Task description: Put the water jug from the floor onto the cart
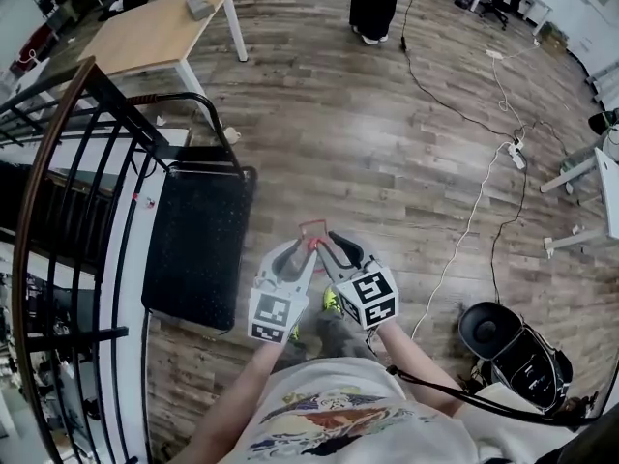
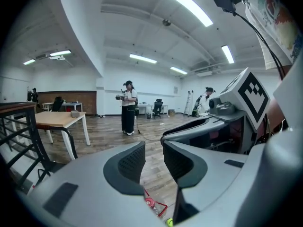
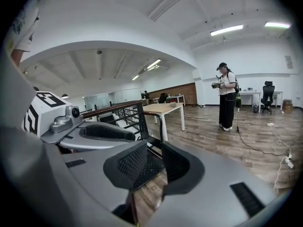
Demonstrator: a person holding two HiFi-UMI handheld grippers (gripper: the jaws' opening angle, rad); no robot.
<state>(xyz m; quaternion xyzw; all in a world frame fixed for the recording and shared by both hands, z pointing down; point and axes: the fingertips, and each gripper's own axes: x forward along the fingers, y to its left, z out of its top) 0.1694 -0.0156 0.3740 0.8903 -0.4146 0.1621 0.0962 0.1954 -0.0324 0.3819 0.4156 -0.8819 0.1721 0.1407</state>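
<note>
Hovering side by side above the wooden floor (image 1: pixel 406 162), the left gripper (image 1: pixel 298 254) and right gripper (image 1: pixel 334 247) both have their fingers released, with nothing between them. Only the red cap and handle of the water jug (image 2: pixel 150 203) show, just below the fingertips. The black cart (image 1: pixel 193 249) stands left of them.

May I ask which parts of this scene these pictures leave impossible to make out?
- Jug: the head view shows only its red handle. The left tool and right tool cover the body.
- Left gripper view: only a red cap shows below the jaws. The tool's own body hides the rest.
- Cart: the head view shows no wheels, since the deck covers them.
</note>
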